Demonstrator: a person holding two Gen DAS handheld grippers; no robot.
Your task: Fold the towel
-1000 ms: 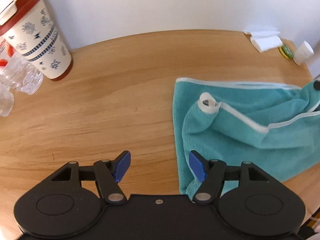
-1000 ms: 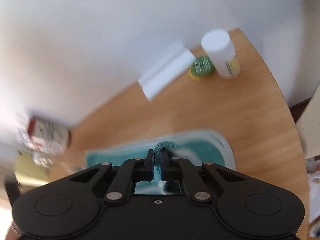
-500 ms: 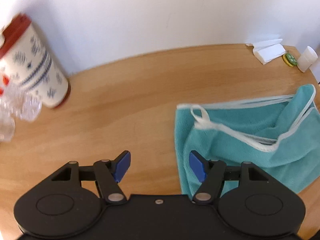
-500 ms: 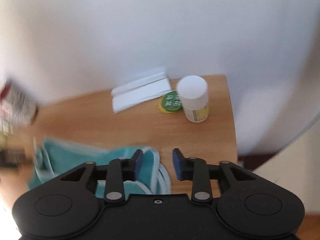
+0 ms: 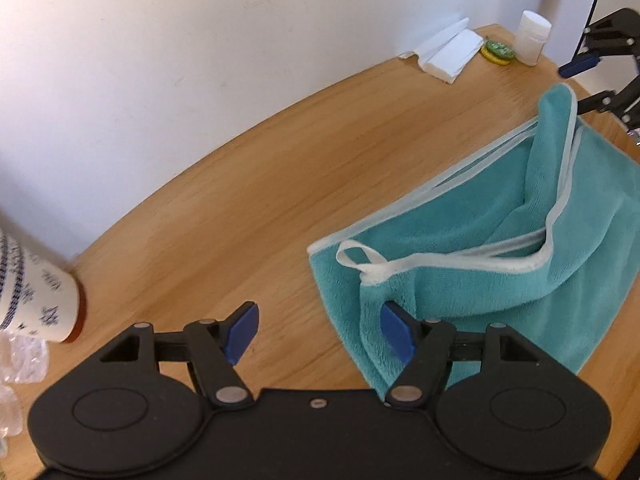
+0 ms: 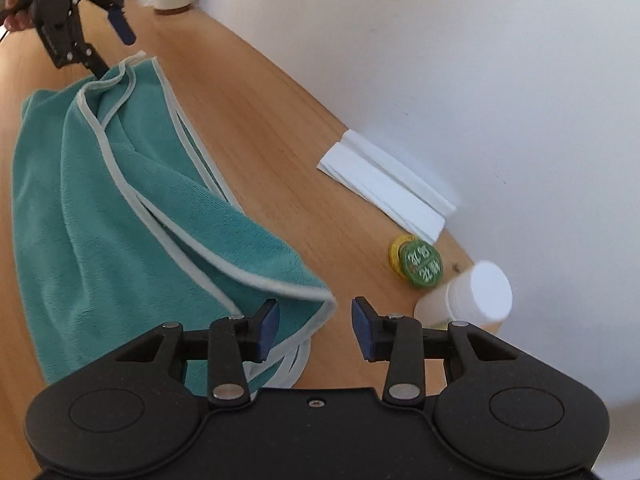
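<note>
Both my grippers, left [image 5: 316, 330] and right [image 6: 314, 328], spread wide, holding nothing. Towel [image 5: 500, 256] folded loosely, top layer puffed; probably slides open. Bottle [image 6: 472, 296] near, easy to knock.

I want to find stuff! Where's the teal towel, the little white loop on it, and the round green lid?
teal towel [image 5: 472, 280], left wrist view, top fold.
white loop [image 5: 356, 258], left wrist view, its strap.
round green lid [image 6: 422, 265], right wrist view, printed top.

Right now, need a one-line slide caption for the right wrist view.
Open right gripper over a loosely folded teal towel corner on the wooden table.
</note>
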